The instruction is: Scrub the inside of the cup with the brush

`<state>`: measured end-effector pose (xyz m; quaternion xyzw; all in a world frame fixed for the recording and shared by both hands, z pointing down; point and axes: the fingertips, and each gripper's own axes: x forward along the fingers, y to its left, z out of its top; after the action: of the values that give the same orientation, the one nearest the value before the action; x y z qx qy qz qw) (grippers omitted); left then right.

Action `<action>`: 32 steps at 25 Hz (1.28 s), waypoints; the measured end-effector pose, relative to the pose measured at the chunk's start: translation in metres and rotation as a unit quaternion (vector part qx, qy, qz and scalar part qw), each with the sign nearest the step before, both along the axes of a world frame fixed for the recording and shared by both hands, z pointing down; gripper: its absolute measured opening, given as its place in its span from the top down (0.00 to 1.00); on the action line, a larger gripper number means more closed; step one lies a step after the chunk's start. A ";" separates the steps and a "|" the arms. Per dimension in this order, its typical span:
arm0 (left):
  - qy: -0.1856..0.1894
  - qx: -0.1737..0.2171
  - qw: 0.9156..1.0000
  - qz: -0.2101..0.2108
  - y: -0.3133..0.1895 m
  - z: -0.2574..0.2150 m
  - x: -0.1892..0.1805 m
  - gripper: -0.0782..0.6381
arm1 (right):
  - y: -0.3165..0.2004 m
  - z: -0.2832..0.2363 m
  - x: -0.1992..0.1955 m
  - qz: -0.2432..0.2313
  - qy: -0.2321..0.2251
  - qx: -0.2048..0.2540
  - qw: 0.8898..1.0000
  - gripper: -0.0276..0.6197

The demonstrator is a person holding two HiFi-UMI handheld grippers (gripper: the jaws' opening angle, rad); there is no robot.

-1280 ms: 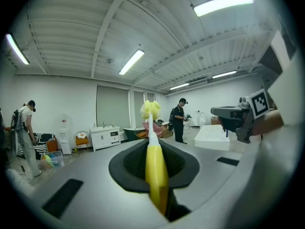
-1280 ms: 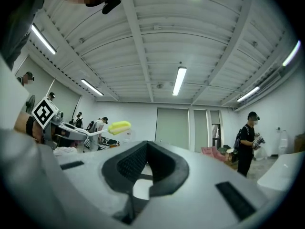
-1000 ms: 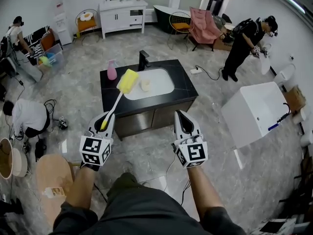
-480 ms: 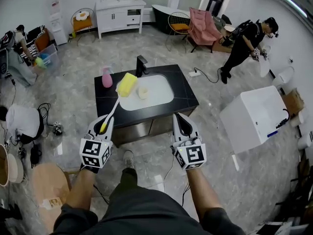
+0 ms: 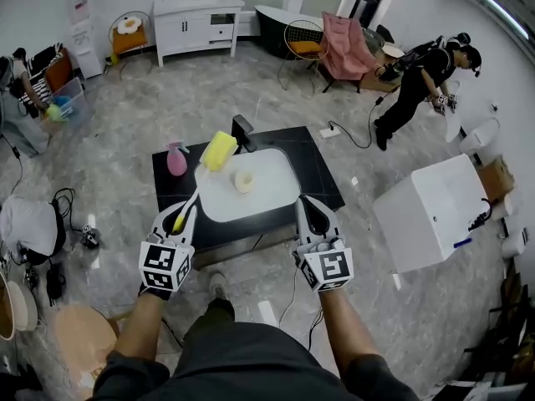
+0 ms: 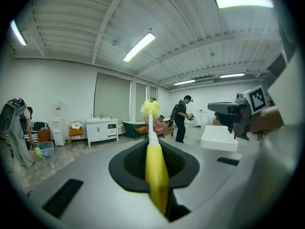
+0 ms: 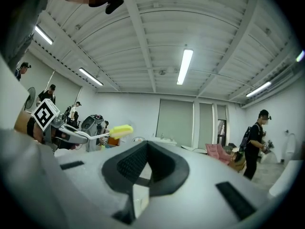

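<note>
A small white cup [image 5: 244,181] stands in the white sink [image 5: 272,192] of a black counter [image 5: 322,174] ahead of me. My left gripper [image 5: 179,208] is shut on the yellow handle of a brush [image 6: 155,171]. The brush's white shaft rises to a yellow sponge head [image 5: 217,150], which shows over the sink's back left corner. In the left gripper view the sponge head [image 6: 150,109] sticks up straight ahead. My right gripper [image 5: 307,205] is shut and holds nothing; in its own view the jaws [image 7: 144,171] meet with no gap. Both grippers hover short of the counter's near edge.
A pink spray bottle [image 5: 176,160] and a black faucet [image 5: 243,132] stand on the counter behind the sink. A white tub [image 5: 435,199] lies on the floor at the right. A person in black [image 5: 418,82] stands beyond it. Cables [image 5: 355,132] trail over the floor.
The counter and sink have come closer and lower in the head view as I walk towards them. Both grippers keep their pose, the brush still held in the left.
</note>
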<state>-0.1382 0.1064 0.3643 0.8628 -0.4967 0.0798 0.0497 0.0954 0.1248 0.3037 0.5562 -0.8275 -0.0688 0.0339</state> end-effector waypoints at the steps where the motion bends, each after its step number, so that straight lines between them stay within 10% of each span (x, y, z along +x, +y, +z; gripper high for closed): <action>1: 0.000 -0.001 1.000 0.003 -0.011 0.000 -0.001 0.85 | -0.012 0.000 -0.003 0.001 0.000 -0.002 1.000 0.96; 32: -0.017 -0.038 0.999 0.031 -0.147 0.030 0.007 0.85 | -0.164 0.033 -0.009 -0.006 -0.010 -0.041 0.999 0.86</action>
<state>-0.1308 -0.0407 0.3948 0.8740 -0.4667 0.1150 0.0718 0.0859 -0.0390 0.3369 0.5499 -0.8334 -0.0289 0.0479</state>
